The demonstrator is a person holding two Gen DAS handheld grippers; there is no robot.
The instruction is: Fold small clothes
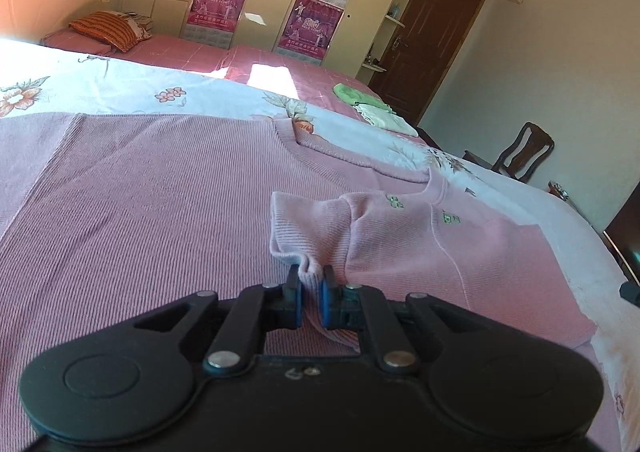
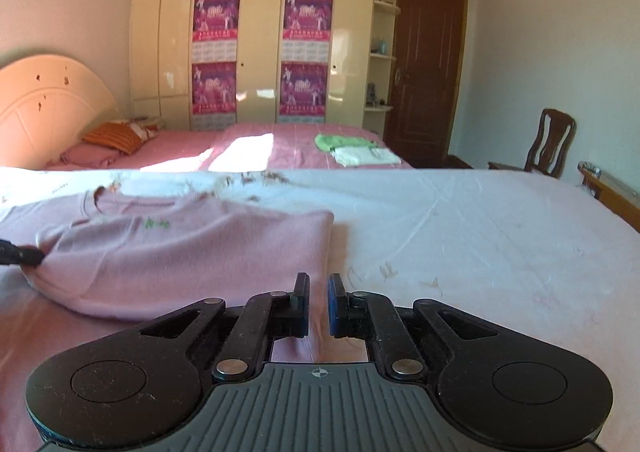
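Left tongs [image 1: 311, 279] pinch ribbed pink sweater [image 1: 160, 212] cuff.

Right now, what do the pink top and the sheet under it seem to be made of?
The pink top looks like a soft ribbed knit, probably cotton, matte: fine parallel ribs run across it, and its cuff bunches between the pads of the left hand-held gripper. The sheet looks like a thin woven cloth, matte, white with printed flowers; it shows shallow creases. The fibre cannot be told.
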